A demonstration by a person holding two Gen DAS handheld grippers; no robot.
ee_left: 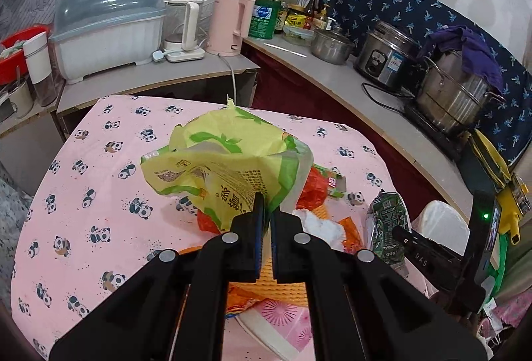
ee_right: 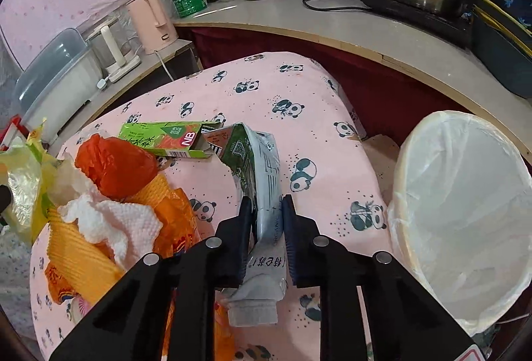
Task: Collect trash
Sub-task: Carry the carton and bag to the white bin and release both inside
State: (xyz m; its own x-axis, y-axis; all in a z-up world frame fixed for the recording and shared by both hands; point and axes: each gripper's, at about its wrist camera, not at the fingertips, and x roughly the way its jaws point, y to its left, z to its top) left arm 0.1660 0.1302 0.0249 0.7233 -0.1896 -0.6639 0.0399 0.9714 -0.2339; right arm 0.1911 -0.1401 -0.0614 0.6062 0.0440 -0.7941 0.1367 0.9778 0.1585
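My left gripper is shut on the lower edge of a crumpled yellow-green plastic bag, which hangs lifted above the pink panda tablecloth. The same bag shows at the left edge of the right wrist view. My right gripper is shut on a flattened green and grey milk carton, its pads pressing both sides. In the left wrist view that carton stands at the right with the right gripper on it. A white-lined trash bin stands just right of the table.
On the table lie a green tea box, an orange plastic bag, a crumpled white tissue and orange wrappers. Behind, a counter holds a rice cooker, pots, a pink kettle and a dish box.
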